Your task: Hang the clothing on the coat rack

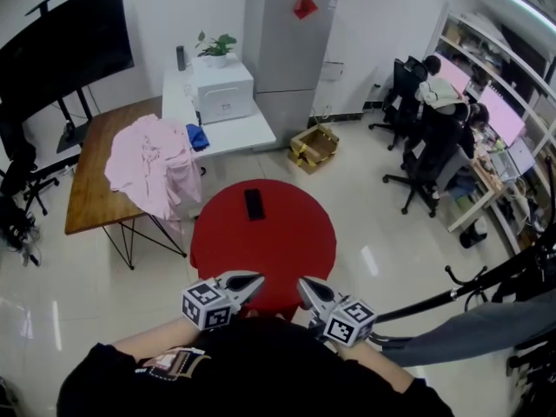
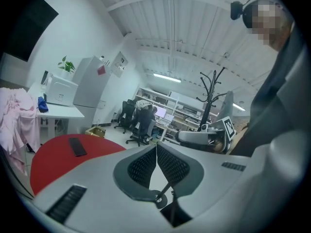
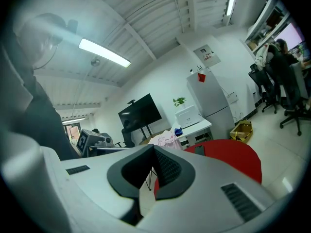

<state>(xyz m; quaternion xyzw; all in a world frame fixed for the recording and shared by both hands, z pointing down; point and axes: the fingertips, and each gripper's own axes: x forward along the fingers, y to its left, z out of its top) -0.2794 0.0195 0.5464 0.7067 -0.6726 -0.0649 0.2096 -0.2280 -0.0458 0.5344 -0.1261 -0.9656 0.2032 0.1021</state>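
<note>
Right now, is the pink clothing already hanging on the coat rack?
No, the pink clothing lies heaped on the wooden table at the left of the head view, away from the coat rack.

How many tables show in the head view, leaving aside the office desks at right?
3. A wooden table at left, under the pink clothing; a white table just behind it; a round red table at centre. Others may be hidden outside the view.

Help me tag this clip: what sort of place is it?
Probably a shared office or lab room: monitors at a desk, office chairs, a big screen and a fridge.
</note>
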